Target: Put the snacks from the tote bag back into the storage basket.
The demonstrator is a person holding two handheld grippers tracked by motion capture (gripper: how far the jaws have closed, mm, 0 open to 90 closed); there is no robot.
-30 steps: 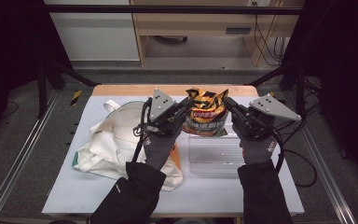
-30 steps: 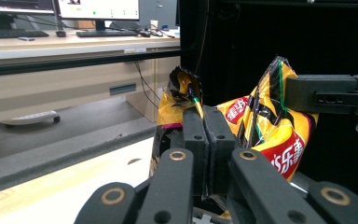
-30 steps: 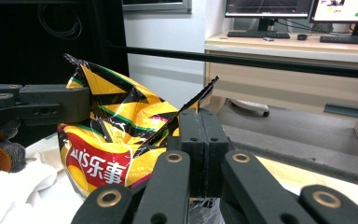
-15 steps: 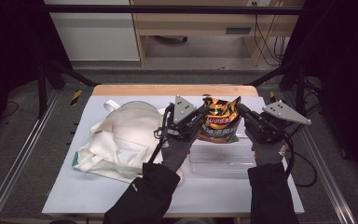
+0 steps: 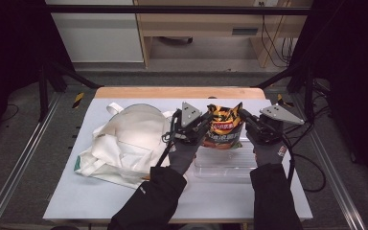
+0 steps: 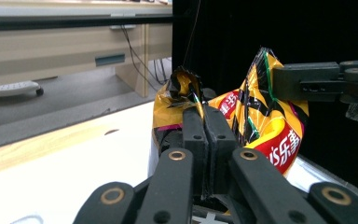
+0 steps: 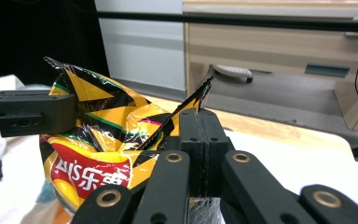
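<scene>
- At the middle of the high view, your left tool (image 5: 202, 125) and right tool (image 5: 247, 120) each have their jaws pressed fully together on an upper corner of the snack bag (image 5: 224, 127), which hangs between them just above the clear plastic box (image 5: 223, 163).
- Watch the left gripper view: the left tool (image 6: 204, 122) pinches only a crumpled tip of the bag (image 6: 261, 121). That thin bite could slip out if you pull sideways.
- Same worry in the right gripper view, where the right tool (image 7: 199, 122) holds a narrow pointed flap of the bag (image 7: 105, 135). Pull the two corners apart too hard and, in my judgement, the seam could tear open suddenly and spill the contents over the surface (image 5: 124, 201).
- Let one corner go and the bag would likely swing down and knock the box.
- Left of centre lies a white cloth bag (image 5: 124, 139), close beside your left hand (image 5: 184, 153); its loose folds could snag the cable.
- Nothing else stands between the bag and the box below it.
</scene>
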